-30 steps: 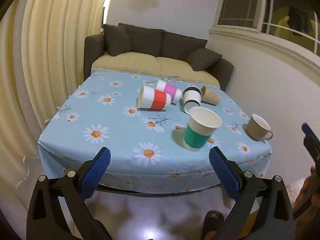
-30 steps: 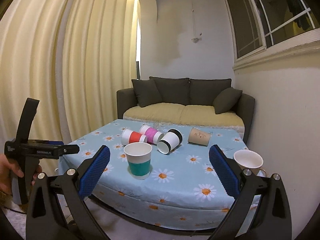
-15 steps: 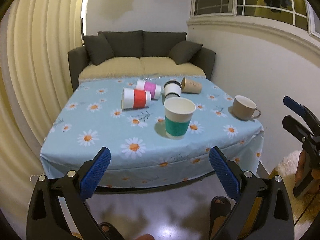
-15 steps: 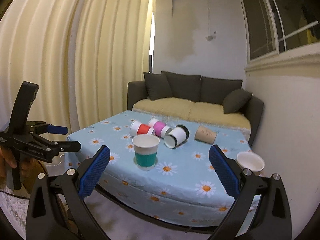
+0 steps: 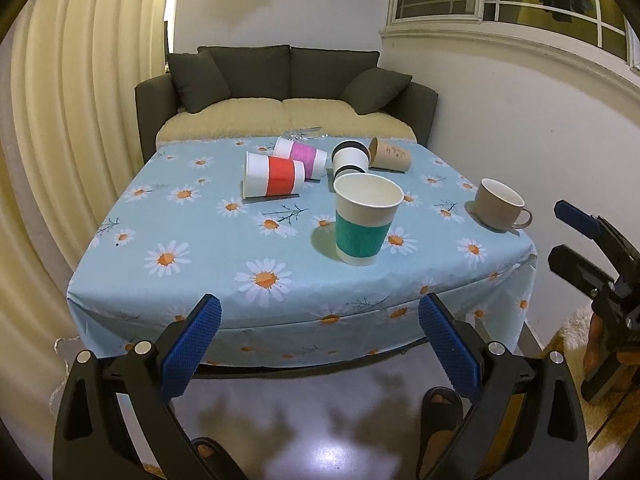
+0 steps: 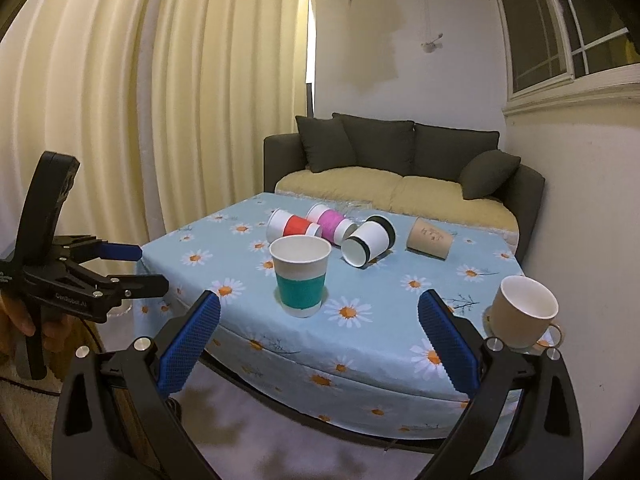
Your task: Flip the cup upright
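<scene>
Four cups lie tipped behind the green cup (image 5: 366,220); both my fingers (image 5: 318,344) (image 6: 318,344) gape empty. Reaching past could topple it.

We see a paper cup with a green band (image 5: 366,220) standing up, open end on top, near the front of the desk (image 5: 200,248). Behind it, four more paper cups lie on their sides: a red one (image 5: 274,174), a pink one (image 5: 300,154), a black-and-white one (image 5: 351,158) and a brown one (image 5: 391,155).

Living room (sofa (image 5: 286,92), curtains (image 6: 160,100))
</scene>
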The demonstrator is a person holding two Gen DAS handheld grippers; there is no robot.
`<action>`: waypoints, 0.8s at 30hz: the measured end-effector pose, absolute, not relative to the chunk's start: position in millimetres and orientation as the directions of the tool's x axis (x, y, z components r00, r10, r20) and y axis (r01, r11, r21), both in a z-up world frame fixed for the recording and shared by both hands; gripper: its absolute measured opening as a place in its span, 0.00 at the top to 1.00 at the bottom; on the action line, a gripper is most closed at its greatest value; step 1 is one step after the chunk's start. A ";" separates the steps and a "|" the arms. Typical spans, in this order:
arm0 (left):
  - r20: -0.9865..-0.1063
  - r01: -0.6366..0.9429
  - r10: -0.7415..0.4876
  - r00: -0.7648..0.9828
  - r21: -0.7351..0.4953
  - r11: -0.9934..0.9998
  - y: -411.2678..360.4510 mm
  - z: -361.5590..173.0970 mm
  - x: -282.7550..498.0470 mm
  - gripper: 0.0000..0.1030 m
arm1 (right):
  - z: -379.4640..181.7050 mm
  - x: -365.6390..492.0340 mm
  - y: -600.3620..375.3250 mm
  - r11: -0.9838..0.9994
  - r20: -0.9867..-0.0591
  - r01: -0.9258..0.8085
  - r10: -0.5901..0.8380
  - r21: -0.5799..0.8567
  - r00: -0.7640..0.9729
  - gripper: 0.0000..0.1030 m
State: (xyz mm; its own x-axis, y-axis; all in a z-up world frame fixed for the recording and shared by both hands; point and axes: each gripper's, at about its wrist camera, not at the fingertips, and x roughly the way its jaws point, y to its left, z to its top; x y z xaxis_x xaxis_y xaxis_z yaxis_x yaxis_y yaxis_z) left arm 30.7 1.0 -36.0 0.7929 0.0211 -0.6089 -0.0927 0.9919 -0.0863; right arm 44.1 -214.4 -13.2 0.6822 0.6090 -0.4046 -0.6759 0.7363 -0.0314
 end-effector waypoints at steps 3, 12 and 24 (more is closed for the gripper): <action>-0.613 -0.087 0.017 0.790 -0.084 0.993 0.3 -37.2 34.5 0.06 | -17.4 47.0 -210.1 0.734 -0.422 -0.678 0.606 -0.028 0.674 0.05; -0.619 -0.065 -0.004 0.785 -0.089 0.994 -3.0 -38.7 38.9 0.06 | -21.7 49.1 -204.4 0.728 -0.433 -0.685 0.609 -0.026 0.664 0.05; -0.624 -0.061 -0.005 0.781 -0.085 0.994 -4.5 -39.4 38.6 0.06 | -22.3 49.8 -204.3 0.730 -0.435 -0.683 0.606 -0.028 0.666 0.05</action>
State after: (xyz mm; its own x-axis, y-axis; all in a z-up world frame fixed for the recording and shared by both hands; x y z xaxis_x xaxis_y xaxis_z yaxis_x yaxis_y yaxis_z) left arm 38.6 -4.5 -39.4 0.7813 -0.0053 -0.6241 -0.0612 0.9945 -0.0851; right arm 49.8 -204.3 -22.3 0.6655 0.6064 -0.4352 -0.6831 0.7298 -0.0278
